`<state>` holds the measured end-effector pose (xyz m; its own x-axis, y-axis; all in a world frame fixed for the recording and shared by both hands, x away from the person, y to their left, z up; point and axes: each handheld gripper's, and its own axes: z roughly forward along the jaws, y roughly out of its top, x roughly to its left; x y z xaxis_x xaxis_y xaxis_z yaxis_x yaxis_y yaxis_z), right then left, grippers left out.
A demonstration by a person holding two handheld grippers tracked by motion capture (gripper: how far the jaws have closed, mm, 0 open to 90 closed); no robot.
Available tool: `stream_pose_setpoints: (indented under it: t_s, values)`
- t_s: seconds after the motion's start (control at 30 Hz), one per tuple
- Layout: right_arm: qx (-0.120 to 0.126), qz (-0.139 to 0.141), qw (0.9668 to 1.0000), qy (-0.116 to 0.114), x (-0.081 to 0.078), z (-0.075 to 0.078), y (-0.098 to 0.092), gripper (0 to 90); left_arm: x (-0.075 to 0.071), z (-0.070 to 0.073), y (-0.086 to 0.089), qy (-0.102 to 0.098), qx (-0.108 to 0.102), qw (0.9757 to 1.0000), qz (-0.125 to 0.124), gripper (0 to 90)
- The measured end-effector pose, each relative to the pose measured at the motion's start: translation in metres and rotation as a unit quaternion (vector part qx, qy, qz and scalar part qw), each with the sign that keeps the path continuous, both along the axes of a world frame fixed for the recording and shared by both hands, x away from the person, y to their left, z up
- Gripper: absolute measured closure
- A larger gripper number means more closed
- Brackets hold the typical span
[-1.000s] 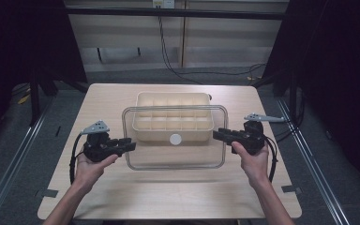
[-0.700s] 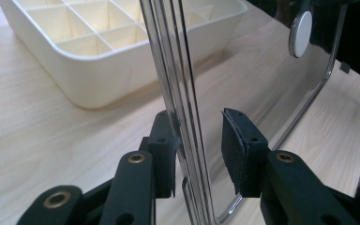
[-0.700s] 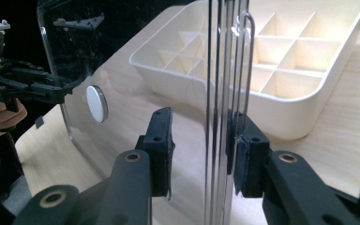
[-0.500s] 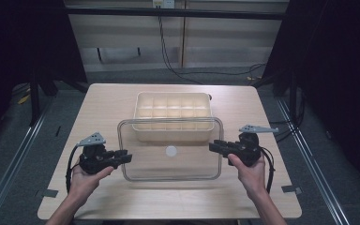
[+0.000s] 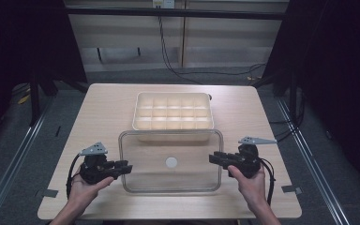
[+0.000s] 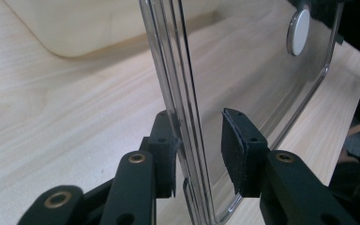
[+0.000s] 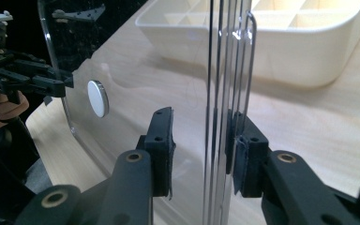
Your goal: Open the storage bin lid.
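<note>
Clear lid (image 5: pixel 171 161) near side of table (image 5: pixel 103 108), just before cream compartment tray (image 5: pixel 173 110), left gripper (image 5: pixel 122 168) clamped on its left edge, right gripper (image 5: pixel 217 159) clamped on right edge.

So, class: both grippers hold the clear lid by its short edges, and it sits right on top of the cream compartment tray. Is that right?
Not quite. The clear lid is not on top of the cream compartment tray: the high view shows it in front of the tray, on the person's side. The rest stands: the left gripper and right gripper hold its short edges.
</note>
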<state>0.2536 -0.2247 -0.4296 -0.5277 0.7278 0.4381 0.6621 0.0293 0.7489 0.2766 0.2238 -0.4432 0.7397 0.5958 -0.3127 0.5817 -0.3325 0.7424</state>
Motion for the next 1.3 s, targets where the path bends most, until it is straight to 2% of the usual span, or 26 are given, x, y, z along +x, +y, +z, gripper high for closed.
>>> stream_pose_setpoints:
  t_s: [0.13,0.2,0.43,0.53,0.63,0.77,0.8,0.87,0.93,1.3]
  values:
    - [0.001,0.000,0.9999,0.010,-0.004,-0.008,0.001,64.4,-0.001,-0.005,0.001,0.006,0.001,1.0000,0.003,66.4]
    - [-0.001,0.002,0.9999,0.015,-0.005,-0.011,0.003,64.4,-0.002,-0.006,0.001,0.002,0.003,1.0000,0.009,65.9]
    - [0.002,0.001,0.9997,0.026,-0.005,-0.022,0.002,64.5,-0.001,-0.012,0.003,0.017,-0.002,0.9998,0.004,65.9]
    - [0.005,0.003,0.9995,0.031,-0.003,-0.025,0.001,64.4,0.001,-0.014,0.002,0.025,-0.002,0.9997,0.002,65.6]
    - [0.002,0.001,0.9994,0.034,0.001,-0.029,0.000,64.0,0.004,-0.017,-0.001,0.036,0.010,0.9993,-0.002,63.1]
    - [0.000,-0.002,0.9990,0.045,0.007,-0.033,0.000,62.0,0.009,-0.018,-0.003,0.046,0.013,0.9989,-0.002,62.3]
    - [-0.003,-0.003,0.9989,0.046,0.008,-0.034,0.000,61.4,0.012,-0.019,-0.003,0.056,0.012,0.9984,-0.003,62.5]
    - [-0.010,-0.009,0.9986,0.052,0.010,-0.036,0.001,59.6,0.014,-0.021,-0.003,0.057,0.009,0.9983,-0.003,62.3]
    - [-0.012,-0.011,0.9984,0.053,0.012,-0.038,0.002,58.9,0.017,-0.023,-0.003,0.066,0.008,0.9978,-0.002,62.2]
    - [-0.020,-0.014,0.9969,0.074,0.022,-0.051,0.001,53.5,0.023,-0.033,-0.007,0.087,0.006,0.9962,0.006,59.8]
